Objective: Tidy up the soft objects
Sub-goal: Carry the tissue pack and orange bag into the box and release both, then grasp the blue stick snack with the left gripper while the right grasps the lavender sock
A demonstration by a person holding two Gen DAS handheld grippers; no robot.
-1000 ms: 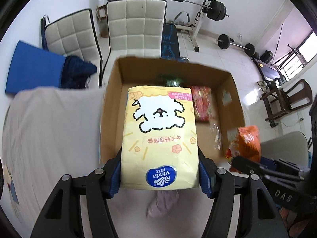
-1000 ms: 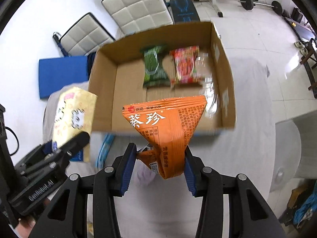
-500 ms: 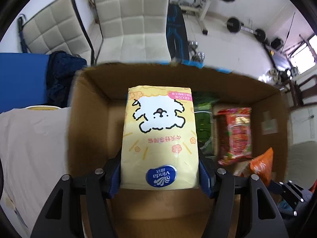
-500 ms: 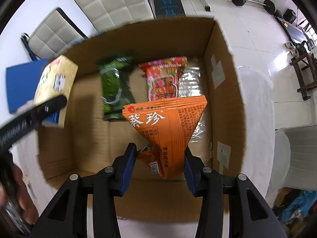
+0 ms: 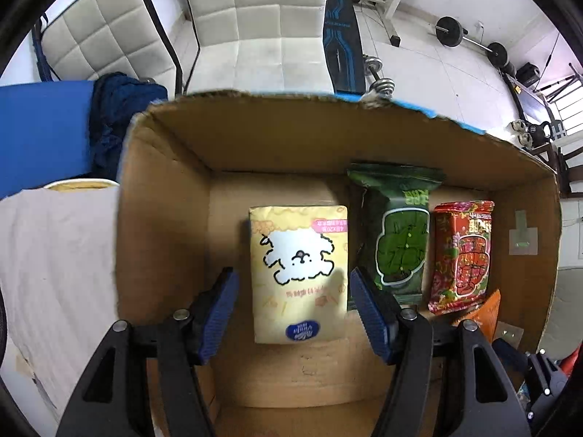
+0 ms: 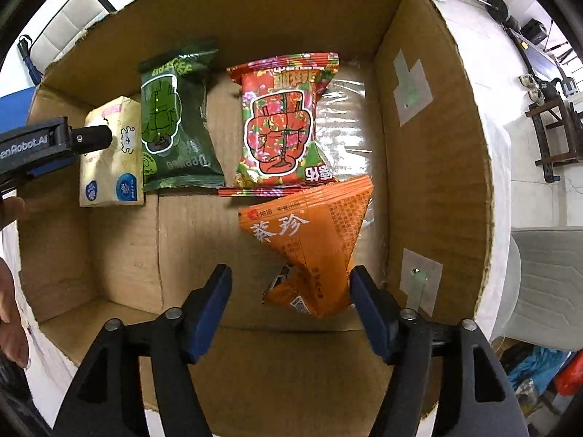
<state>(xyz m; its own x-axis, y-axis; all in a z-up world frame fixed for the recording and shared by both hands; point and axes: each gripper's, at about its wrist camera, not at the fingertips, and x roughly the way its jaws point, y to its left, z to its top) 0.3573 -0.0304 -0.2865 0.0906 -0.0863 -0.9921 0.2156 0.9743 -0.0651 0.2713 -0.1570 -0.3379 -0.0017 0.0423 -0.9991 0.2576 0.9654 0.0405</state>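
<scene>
An open cardboard box fills both views from above. A yellow tissue pack lies flat on its floor between the fingers of my left gripper, which stands open with gaps at both pads. A green snack bag and a red snack bag lie to its right. An orange triangular pack rests on the floor between the jaws of my right gripper, which are opening. The left pad is clear of the pack.
Clear plastic film lies under the red bag. Two white padded chairs, a blue mat, a dark blue cloth and a barbell stand beyond the box. A pale cloth covers the table. A hand shows at left.
Both grippers came down into the box. The left let go of the tissue pack and the right let go of the orange pack; both packs now lie on the box floor.
</scene>
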